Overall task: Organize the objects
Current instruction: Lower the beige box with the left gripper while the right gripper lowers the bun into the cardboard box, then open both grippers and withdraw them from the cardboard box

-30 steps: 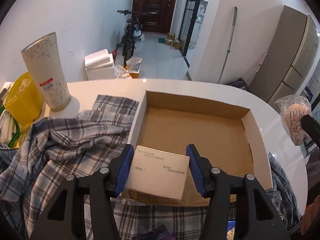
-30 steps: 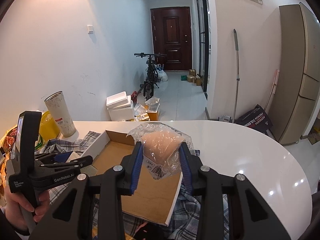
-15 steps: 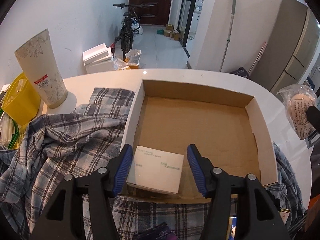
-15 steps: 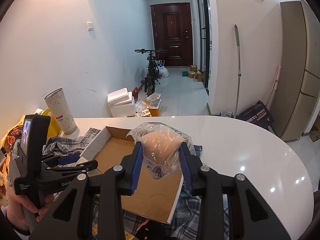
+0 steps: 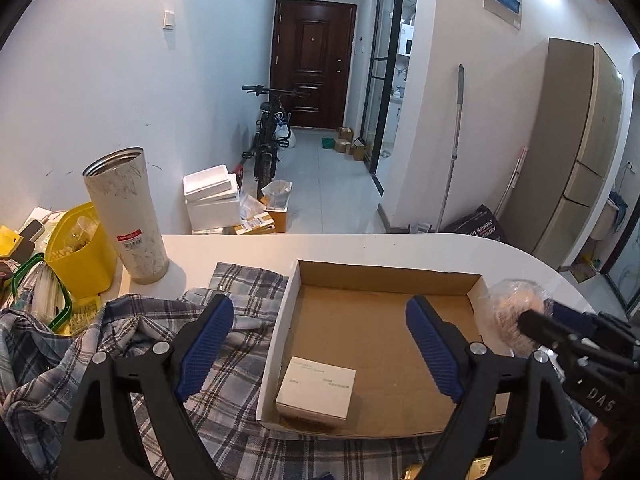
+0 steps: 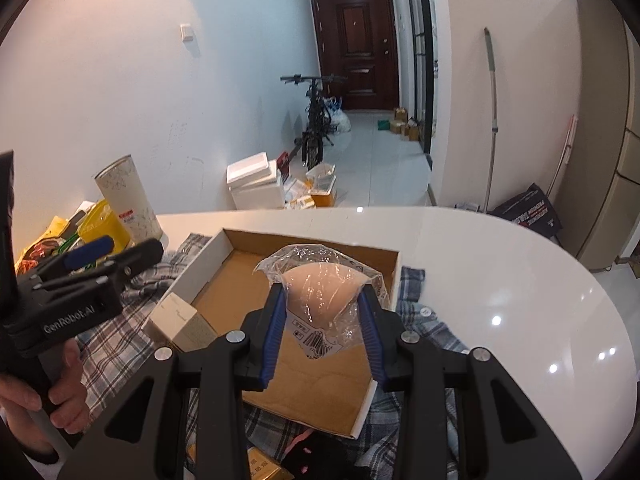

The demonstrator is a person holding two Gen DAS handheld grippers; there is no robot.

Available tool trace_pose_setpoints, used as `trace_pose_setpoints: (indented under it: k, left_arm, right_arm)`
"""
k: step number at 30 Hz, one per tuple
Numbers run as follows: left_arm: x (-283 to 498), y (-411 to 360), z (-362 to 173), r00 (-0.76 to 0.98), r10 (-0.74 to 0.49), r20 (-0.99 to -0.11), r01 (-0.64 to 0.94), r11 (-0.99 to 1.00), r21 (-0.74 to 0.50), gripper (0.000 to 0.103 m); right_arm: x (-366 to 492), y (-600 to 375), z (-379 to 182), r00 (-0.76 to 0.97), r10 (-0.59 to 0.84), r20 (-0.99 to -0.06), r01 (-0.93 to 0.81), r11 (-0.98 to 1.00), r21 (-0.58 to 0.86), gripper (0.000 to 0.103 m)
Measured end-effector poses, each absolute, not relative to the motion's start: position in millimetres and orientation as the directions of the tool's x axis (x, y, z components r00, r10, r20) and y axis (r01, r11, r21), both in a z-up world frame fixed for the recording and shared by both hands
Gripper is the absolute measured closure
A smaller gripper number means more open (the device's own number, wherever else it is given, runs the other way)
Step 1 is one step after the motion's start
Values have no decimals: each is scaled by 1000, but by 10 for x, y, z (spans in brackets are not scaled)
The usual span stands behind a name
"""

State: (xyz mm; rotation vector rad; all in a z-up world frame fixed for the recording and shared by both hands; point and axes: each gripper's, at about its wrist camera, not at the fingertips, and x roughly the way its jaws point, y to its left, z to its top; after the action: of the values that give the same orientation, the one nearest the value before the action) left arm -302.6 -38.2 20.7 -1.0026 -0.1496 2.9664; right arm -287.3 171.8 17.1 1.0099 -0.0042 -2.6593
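Your left gripper point(image 5: 320, 344) stands wide apart, its ribbed blue pads point(image 5: 204, 346) holding nothing, above the near edge of the shallow brown cardboard tray with white outer walls point(image 5: 276, 336). Your right gripper point(image 6: 322, 340) is closed on a crinkled clear plastic bag with a soft, rounded beige item inside point(image 6: 320, 296); its printed label hangs down between the blue pads point(image 6: 274, 336), and the bag hangs over the tray's floor point(image 6: 320, 384).

Inside the tray, the small off-white rectangular carton with fine print on top point(image 5: 316, 387) lies flat in the near left corner, close against the left wall. The rest of the matte cardboard floor is bare, so there is open room to the right of the carton and beyond it, bounded by low upright walls on all sides.

The tray rests on a rumpled blue-grey plaid cloth point(image 5: 132, 344), which bunches into folds on the left. Further left stand a yellow plastic tub point(image 5: 82, 256) and, just beside it, a tall cream cylindrical tumbler with a metal rim and a red label point(image 5: 126, 216), both well apart from the tray. Beyond lies the smooth, glossy white rounded tabletop point(image 6: 500, 264), bare along its curved right edge.
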Motion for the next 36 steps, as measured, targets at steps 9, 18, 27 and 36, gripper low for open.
trace_pose_setpoints:
  k: [9, 18, 27, 36]
  left_arm:
    - [-2913, -338, 324, -841, 49, -539, 1, -996, -93, 13]
    - [-2806, -317, 478, -868, 8, -497, 25, -998, -59, 13]
    - [-2433, -283, 860, -943, 43, -330, -16, -996, -85, 0]
    - [-2065, -219, 1310, -952, 27, -305, -16, -999, -40, 0]
  right_arm:
    - [-2985, 1632, -81, -629, -310, -713, 304, -942, 141, 68]
    - [-3044, 1514, -330, -563, -294, -772, 314, -941, 129, 67]
    - [-3031, 1548, -284, -584, -295, -756, 309, -942, 129, 37]
    - [-2740, 1673, 434, -703, -308, -641, 305, -945, 119, 26]
